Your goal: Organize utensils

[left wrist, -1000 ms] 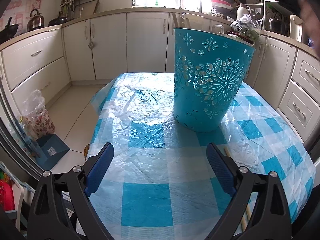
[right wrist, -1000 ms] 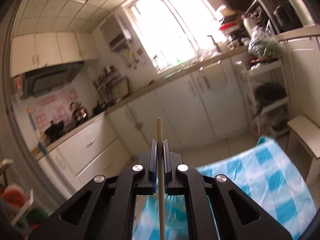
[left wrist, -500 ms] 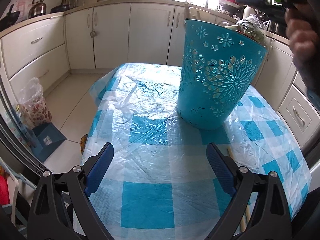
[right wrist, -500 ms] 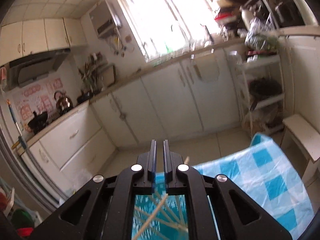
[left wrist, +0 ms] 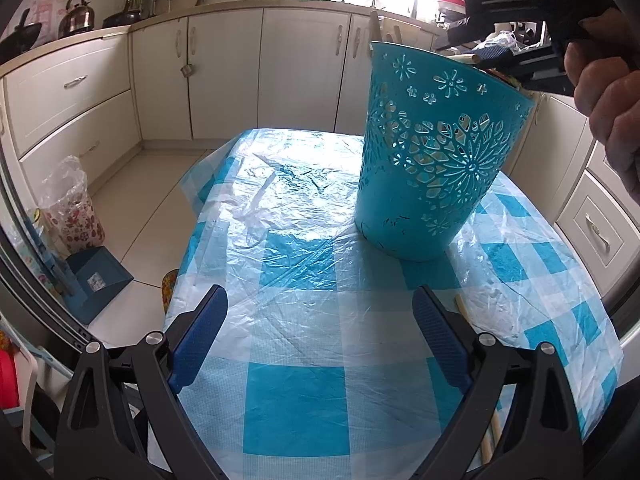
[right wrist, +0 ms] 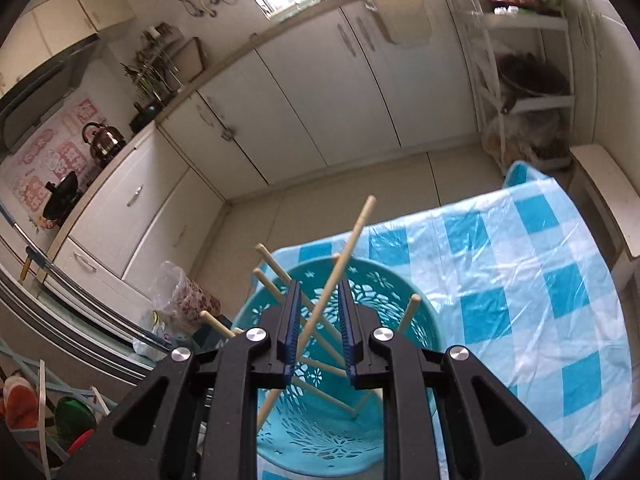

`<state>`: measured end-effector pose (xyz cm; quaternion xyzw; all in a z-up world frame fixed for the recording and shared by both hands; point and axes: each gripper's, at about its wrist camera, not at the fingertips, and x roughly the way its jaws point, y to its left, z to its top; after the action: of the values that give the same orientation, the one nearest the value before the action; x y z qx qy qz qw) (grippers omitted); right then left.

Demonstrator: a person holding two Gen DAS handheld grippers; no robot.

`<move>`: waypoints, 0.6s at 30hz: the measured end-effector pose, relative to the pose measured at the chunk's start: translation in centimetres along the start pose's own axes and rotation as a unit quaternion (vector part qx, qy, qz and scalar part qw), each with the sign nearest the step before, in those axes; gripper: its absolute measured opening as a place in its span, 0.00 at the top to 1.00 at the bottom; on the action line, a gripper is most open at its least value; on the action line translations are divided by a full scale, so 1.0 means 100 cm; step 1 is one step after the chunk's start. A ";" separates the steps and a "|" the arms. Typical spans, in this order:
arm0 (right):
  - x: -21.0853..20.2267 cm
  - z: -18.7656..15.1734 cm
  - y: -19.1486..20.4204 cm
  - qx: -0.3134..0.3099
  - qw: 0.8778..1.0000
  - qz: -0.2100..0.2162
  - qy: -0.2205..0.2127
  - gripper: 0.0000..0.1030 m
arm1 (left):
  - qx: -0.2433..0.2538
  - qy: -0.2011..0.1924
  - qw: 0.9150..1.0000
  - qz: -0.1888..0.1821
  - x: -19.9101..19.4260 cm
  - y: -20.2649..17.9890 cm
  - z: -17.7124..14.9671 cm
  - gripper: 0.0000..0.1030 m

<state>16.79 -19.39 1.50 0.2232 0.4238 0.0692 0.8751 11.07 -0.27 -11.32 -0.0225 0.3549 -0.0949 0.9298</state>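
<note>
- Several sticks (right wrist: 280,276) already stand leaning in the basket (left wrist: 432,168); the right tool (right wrist: 318,320) hangs over its rim, pads slightly apart, one stick (right wrist: 340,268) loose between them, seemingly just dropped
- At least one stick (left wrist: 464,312) lies on the table (left wrist: 296,392); the left tool (left wrist: 320,340) hovers wide apart, empty
- Sticks: thin round pale wood; basket: teal plastic with floral cut-outs; table: crinkled clear film over blue check

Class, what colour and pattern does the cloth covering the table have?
The tablecloth is blue-and-white checked, under clear plastic; the left wrist view shows it best.
</note>
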 end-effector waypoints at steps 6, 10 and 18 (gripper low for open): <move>0.008 0.001 -0.009 0.026 0.999 0.033 0.017 0.91 | 0.002 0.000 1.000 0.001 0.000 0.000 0.000 0.13; -0.012 0.000 -0.005 0.013 0.998 0.054 -0.031 0.94 | 0.003 0.001 1.000 0.002 0.001 -0.001 -0.001 0.13; -0.045 -0.001 0.016 -0.030 0.981 0.083 -0.175 0.94 | 0.007 0.000 1.000 0.005 0.001 -0.003 -0.001 0.13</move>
<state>13.98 -19.34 5.40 0.2400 0.2424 0.1138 0.9331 11.02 -0.54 -11.41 -0.0148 0.3546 -0.0930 0.9303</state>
